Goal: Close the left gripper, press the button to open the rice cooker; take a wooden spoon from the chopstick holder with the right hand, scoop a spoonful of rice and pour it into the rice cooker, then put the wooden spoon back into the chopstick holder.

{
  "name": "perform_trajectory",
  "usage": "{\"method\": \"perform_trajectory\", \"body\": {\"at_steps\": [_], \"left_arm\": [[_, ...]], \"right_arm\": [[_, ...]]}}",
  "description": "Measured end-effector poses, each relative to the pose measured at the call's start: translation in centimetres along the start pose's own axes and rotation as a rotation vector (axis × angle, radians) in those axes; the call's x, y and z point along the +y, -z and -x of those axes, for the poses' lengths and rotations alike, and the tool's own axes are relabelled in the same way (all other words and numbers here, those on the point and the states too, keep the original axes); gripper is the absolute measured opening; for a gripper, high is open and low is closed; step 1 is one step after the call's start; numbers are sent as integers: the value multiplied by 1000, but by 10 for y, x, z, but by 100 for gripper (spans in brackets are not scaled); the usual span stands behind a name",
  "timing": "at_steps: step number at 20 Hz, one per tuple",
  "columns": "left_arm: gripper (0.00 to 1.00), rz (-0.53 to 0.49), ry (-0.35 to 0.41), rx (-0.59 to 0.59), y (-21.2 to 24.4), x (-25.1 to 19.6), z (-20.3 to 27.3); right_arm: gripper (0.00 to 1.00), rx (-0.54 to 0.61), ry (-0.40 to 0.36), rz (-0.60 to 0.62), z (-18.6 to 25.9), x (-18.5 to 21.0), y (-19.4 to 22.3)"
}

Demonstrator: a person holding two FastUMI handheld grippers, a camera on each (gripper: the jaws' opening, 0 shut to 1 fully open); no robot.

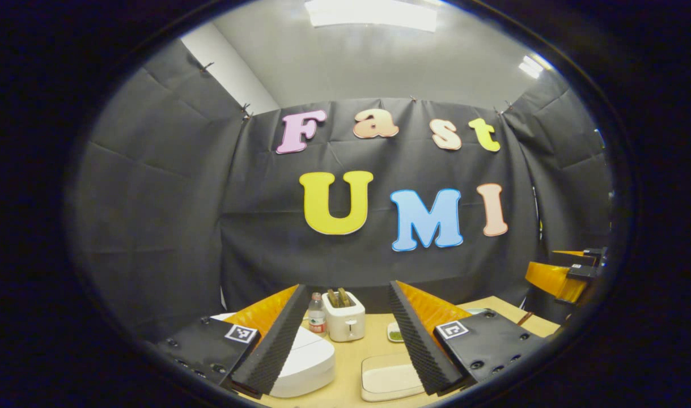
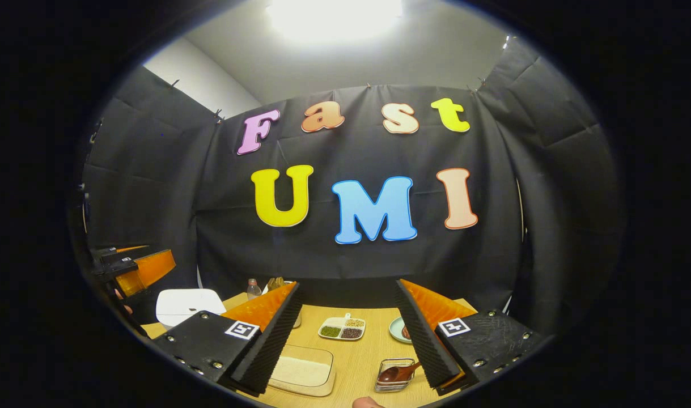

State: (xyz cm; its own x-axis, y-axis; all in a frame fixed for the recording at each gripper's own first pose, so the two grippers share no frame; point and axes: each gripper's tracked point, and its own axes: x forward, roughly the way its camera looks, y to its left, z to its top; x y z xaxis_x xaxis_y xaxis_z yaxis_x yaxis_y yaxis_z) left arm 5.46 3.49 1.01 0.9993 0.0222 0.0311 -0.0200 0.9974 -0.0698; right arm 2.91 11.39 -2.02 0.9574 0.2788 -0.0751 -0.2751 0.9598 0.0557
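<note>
Both grippers' jaws stand wide open and empty; left gripper (image 1: pixel 345 340) hovers above the table (image 1: pixel 351 362), the closed rice cooker (image 1: pixel 305 362) just lower-left, nearer it than the right gripper (image 2: pixel 348 345).

A staged kitchen corner inside a recording booth

We see a wooden table (image 2: pixel 356 362) hemmed in by black cloth walls (image 1: pixel 169 215) pinned up under a plain ceiling with bright light panels (image 1: pixel 373 14), which tells us this is a set and not a home. On the table we find kitchen things: a white rice cooker (image 1: pixel 305 362), a toaster (image 1: pixel 343 317), a bottle (image 1: pixel 317 314), a divided dish of beans (image 2: pixel 342 328), a tray of rice (image 2: pixel 301 371) and a wire holder with a wooden spoon (image 2: pixel 396 374).
</note>
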Motion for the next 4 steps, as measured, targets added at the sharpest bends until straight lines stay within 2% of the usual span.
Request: {"method": "perform_trajectory", "body": {"at_steps": [4], "left_arm": [[97,2,11,-3,1,4,-2]], "right_arm": [[99,-15,-9,25,2,6,-4]]}}
